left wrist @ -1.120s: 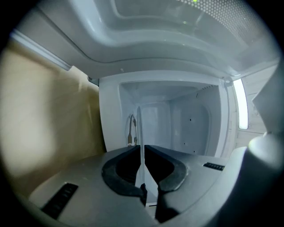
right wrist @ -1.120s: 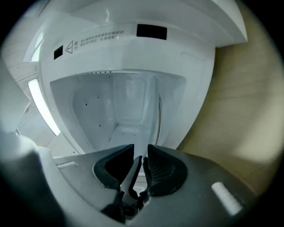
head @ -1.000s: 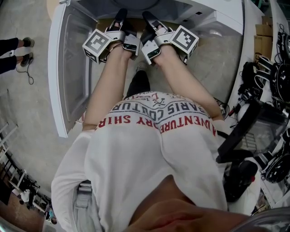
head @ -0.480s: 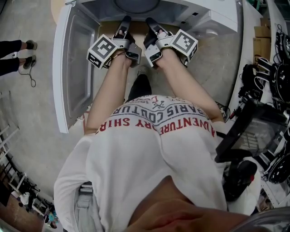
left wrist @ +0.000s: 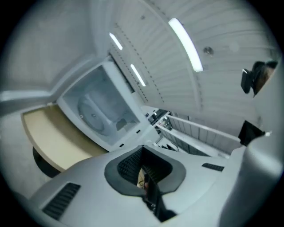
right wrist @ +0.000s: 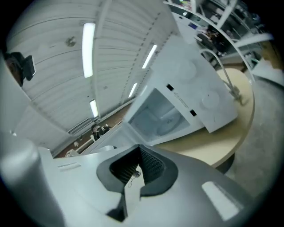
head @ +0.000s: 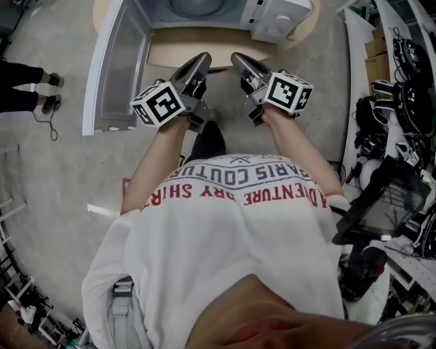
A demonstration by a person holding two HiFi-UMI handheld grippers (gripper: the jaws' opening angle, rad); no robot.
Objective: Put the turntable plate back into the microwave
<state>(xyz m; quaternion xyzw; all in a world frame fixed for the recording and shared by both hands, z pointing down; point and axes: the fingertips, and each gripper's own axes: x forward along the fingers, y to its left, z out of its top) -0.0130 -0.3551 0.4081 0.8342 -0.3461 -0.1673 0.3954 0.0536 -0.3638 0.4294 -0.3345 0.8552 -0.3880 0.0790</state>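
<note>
Hovering closed and empty, left gripper [head: 201,61] and right gripper [head: 238,60] — turntable plate [head: 197,5] beyond, inside the microwave [head: 278,16].

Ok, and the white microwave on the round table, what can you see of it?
The white boxy microwave stands on a round pale wooden table. Its door hangs wide open to the head view's left. A round glass turntable plate lies flat on the cavity floor. The control panel on its right carries two round dials. Nothing else touches it.
</note>
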